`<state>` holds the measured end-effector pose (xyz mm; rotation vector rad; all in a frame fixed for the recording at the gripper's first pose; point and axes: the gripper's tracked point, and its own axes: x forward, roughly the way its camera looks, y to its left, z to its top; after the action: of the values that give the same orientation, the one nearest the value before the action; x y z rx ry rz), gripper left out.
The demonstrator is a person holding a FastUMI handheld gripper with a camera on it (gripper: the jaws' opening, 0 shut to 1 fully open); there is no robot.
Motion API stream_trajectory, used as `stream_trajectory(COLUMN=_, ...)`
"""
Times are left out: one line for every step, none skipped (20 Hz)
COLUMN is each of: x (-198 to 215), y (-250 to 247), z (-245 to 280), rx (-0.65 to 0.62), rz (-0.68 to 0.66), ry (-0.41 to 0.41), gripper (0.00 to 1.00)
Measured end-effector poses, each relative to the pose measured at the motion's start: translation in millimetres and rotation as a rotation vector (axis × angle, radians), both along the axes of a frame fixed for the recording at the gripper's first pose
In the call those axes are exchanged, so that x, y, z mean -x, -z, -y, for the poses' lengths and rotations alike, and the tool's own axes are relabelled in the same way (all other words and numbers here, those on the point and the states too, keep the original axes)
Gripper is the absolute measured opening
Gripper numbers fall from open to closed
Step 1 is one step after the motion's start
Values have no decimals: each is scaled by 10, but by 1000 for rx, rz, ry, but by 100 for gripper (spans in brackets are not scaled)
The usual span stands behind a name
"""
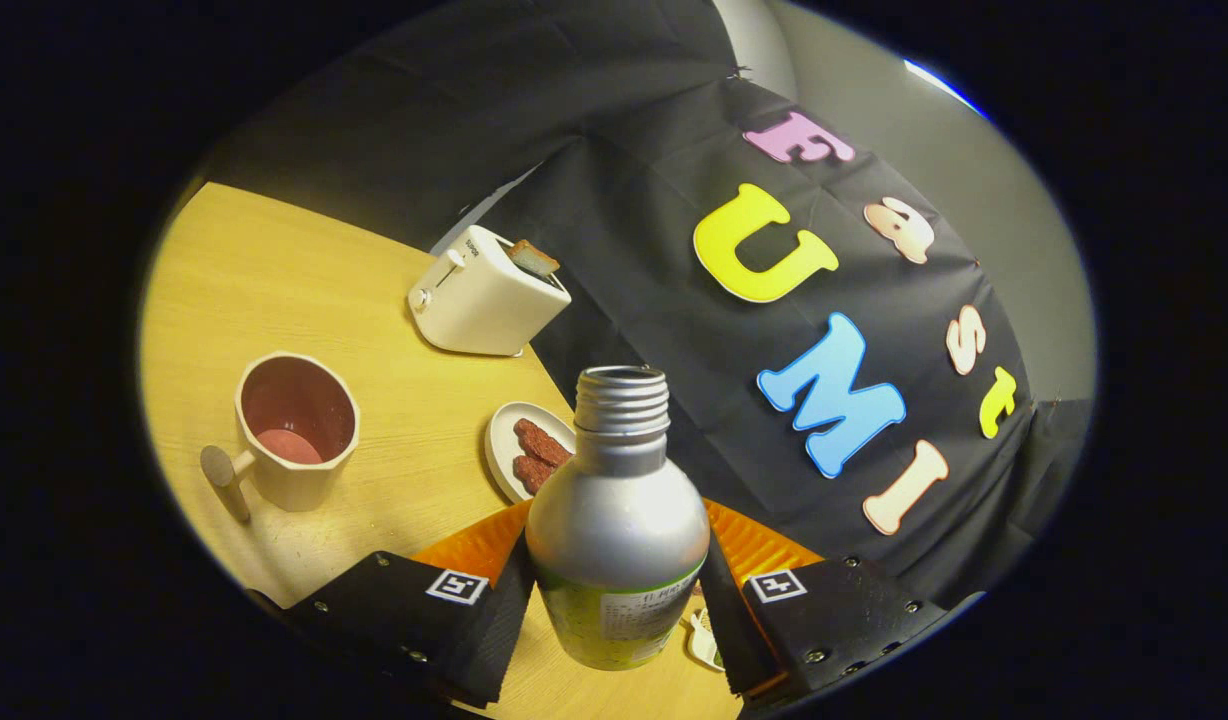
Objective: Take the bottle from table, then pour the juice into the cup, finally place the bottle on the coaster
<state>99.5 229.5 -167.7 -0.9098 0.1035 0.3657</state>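
Observation:
A silver metal bottle (617, 520) with an uncapped threaded neck and a green label stands between my two black fingers, and my gripper (619, 610) is shut on its lower body. The whole view is tilted, so the bottle leans with it above the wooden table (304, 290). A cream cup (292, 430) with a pink inside and a round wooden handle stands beyond the left finger (499, 620). An orange ribbed coaster (474, 548) lies right behind the bottle, partly hidden by it and by the fingers.
A white toaster (486, 295) with a slice of toast in it stands at the table's far edge against the black cloth wall. A small white plate (514, 445) with reddish-brown food pieces lies between the cup and the bottle's neck.

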Motion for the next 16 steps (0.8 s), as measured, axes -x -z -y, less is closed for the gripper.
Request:
stream_trajectory(x=12, y=8, z=-38, rx=22, rz=9, ry=-10, gripper=80)
stream_trajectory(x=20, y=29, z=-65, rx=47, rz=16, ry=-18, gripper=80)
stream_trajectory(x=28, y=63, z=-99, rx=71, rz=21, ry=-30, gripper=80)
stream_trajectory(x=30, y=92, z=-123, rx=91, rz=22, ry=-42, gripper=80)
stream_trajectory(x=15, y=115, z=-144, rx=107, rz=20, ry=-54, gripper=80)
stream_trajectory(x=9, y=135, z=-158, rx=125, rz=17, ry=-65, gripper=80)
stream_trajectory(x=-12, y=149, z=-174, rx=148, rz=17, ry=-77, gripper=80)
stream_trajectory(x=-16, y=163, z=-192, rx=179, rz=22, ry=-86, gripper=80)
stream_trajectory(x=-8, y=167, z=-222, rx=216, rz=30, ry=-96, gripper=80)
stream_trajectory(x=-9, y=161, z=-247, rx=247, rz=41, ry=-110, gripper=80)
stream_trajectory(x=-5, y=177, z=-269, rx=273, rz=50, ry=-124, gripper=80)
stream_trajectory(x=-12, y=191, z=-281, rx=295, rz=57, ry=-137, gripper=80)
stream_trajectory(x=-47, y=197, z=-284, rx=316, rz=61, ry=-153, gripper=80)
stream_trajectory(x=-64, y=197, z=-297, rx=334, rz=68, ry=-162, gripper=80)
stream_trajectory(x=-57, y=206, z=-319, rx=353, rz=72, ry=-171, gripper=80)
stream_trajectory(x=-56, y=230, z=-330, rx=370, rz=71, ry=-186, gripper=80)
